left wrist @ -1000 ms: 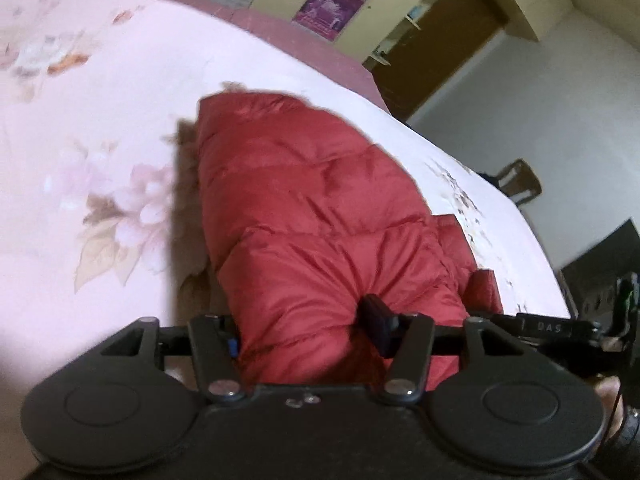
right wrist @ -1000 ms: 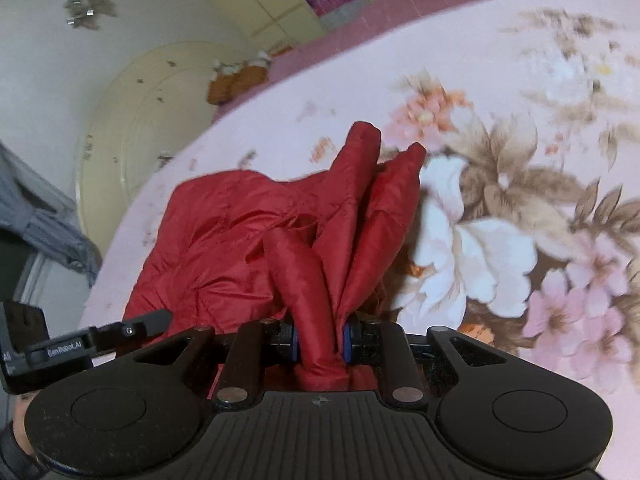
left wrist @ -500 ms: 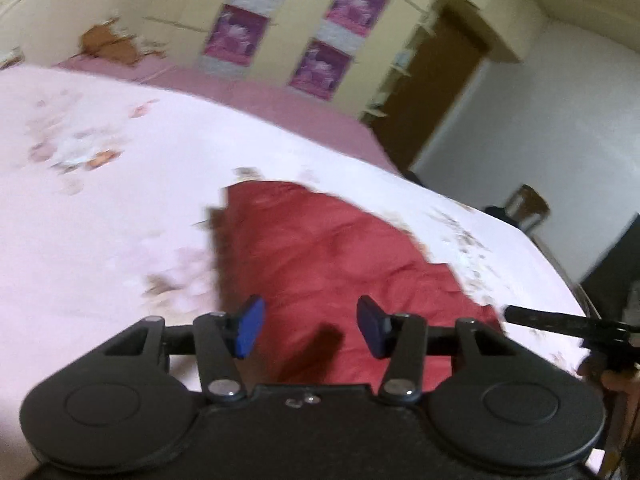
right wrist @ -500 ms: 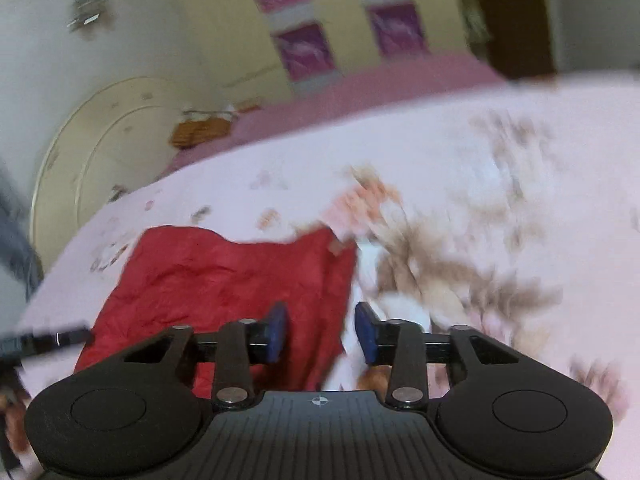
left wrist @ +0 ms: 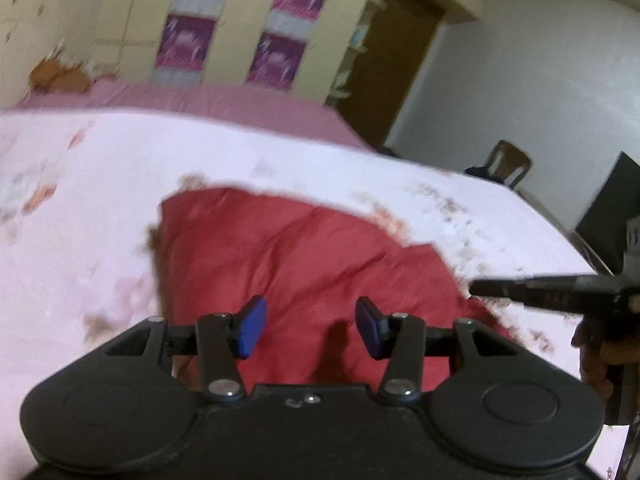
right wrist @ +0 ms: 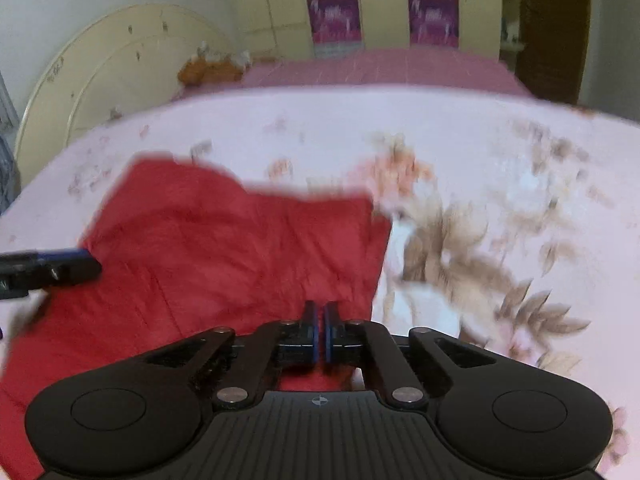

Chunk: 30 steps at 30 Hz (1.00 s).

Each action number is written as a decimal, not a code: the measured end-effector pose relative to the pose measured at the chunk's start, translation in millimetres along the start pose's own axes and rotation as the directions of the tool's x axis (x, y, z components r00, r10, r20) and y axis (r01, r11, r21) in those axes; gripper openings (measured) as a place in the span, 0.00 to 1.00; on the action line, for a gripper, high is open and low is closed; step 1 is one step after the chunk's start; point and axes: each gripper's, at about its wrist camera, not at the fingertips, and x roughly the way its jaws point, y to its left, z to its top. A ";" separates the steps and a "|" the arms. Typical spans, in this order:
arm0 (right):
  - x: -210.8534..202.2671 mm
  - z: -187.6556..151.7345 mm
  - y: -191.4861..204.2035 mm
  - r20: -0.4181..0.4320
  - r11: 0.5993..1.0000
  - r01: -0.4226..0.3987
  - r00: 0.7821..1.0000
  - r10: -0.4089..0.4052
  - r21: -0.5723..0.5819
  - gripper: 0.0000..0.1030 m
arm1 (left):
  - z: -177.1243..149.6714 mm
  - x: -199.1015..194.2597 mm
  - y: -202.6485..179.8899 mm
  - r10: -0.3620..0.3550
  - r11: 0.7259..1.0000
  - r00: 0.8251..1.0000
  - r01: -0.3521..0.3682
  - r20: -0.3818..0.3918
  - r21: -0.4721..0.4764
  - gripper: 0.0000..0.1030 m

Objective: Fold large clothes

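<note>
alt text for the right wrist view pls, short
A red padded jacket lies flat on a pink floral bedspread, with the right gripper above its near edge, jaws shut and holding nothing. The left gripper pokes in from the left edge; a cream headboard and wardrobe doors stand behind the bed.

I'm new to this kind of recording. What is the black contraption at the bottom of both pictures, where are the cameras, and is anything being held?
Each picture comes from a camera on a hand-held two-finger gripper, looking along its fingers. In the left view, the left gripper is open and empty. In the right view, the right gripper has just been closing and is shut on nothing. Below both lies a red padded jacket, folded on a pink floral bedspread. The dark bar at each picture's side is the other gripper.
</note>
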 end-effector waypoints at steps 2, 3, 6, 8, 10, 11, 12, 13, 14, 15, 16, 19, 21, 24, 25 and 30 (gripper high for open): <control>-1.7 15.8 15.3 0.038 0.999 -0.042 0.998 0.043 -0.007 0.03 | 10.6 14.9 -8.8 -0.018 1.000 1.000 0.018 -0.010 0.019 0.46; 5.2 22.0 24.1 0.032 0.998 -0.063 0.997 0.063 -0.019 0.03 | 16.1 24.6 -13.7 -0.022 0.999 1.000 0.022 -0.014 0.038 0.46; 41.6 33.6 44.8 -0.026 0.994 -0.107 0.994 0.107 -0.035 0.03 | 27.2 54.3 -15.7 0.013 0.998 0.999 -0.010 -0.041 0.063 0.46; 68.4 32.8 44.2 -0.079 0.995 -0.096 0.992 0.094 -0.013 0.03 | 30.9 70.5 -6.1 0.025 0.999 0.997 -0.023 -0.072 0.037 0.46; 83.5 28.1 34.8 -0.107 0.999 -0.036 0.994 0.036 -0.002 0.02 | 32.1 78.0 3.7 0.013 1.000 0.995 -0.012 -0.096 0.009 0.43; 87.2 26.2 26.2 -0.112 1.000 -0.019 0.993 0.021 0.017 0.02 | 32.2 79.8 8.0 0.008 1.000 0.995 -0.008 -0.103 -0.004 0.41; 88.1 24.4 15.3 -0.112 0.999 -0.014 0.994 0.019 0.045 0.02 | 32.0 79.1 10.6 0.001 1.000 0.994 -0.002 -0.107 -0.013 0.40; 87.2 22.5 8.2 -0.115 0.998 0.000 0.993 0.008 0.062 0.02 | 31.4 75.1 11.8 0.002 1.000 0.994 -0.004 -0.109 -0.016 0.40; 82.7 21.6 1.2 -0.119 0.997 0.009 0.993 0.001 0.076 0.02 | 31.4 67.9 9.8 0.007 1.000 0.995 -0.008 -0.102 -0.008 0.40; 73.1 22.2 -3.4 -0.114 0.996 0.009 0.993 0.001 0.088 0.03 | 30.3 56.7 5.2 0.010 1.000 0.996 -0.010 -0.089 0.000 0.43; 60.8 23.5 -4.3 -0.092 0.996 0.000 0.996 0.008 0.086 0.03 | 26.7 41.6 -0.4 -0.003 1.000 0.997 0.003 -0.072 0.001 0.44; 10.4 18.3 8.5 -0.007 0.995 -0.089 0.996 0.089 0.034 0.03 | 9.2 9.7 -22.2 -0.029 0.999 0.998 0.030 -0.052 0.026 0.45; -5.3 8.0 25.1 -0.021 0.991 -0.129 0.992 0.128 -0.024 0.03 | -9.7 0.9 -34.5 -0.010 0.999 0.998 0.013 -0.057 0.048 0.45; 5.2 -14.1 31.1 -0.087 0.993 -0.051 0.995 0.042 -0.111 0.02 | -30.9 -0.2 -38.6 0.055 0.996 0.997 -0.051 -0.051 0.080 0.46; 9.4 -21.3 25.4 -0.097 0.994 -0.017 0.995 0.007 -0.106 0.02 | -35.0 -1.7 -38.3 0.064 0.995 0.997 -0.060 -0.047 0.078 0.46; -34.0 -29.2 20.7 -0.035 0.994 0.000 0.999 -0.004 -0.105 0.03 | -40.3 -49.2 -54.5 0.074 0.995 0.997 -0.073 -0.006 0.070 0.45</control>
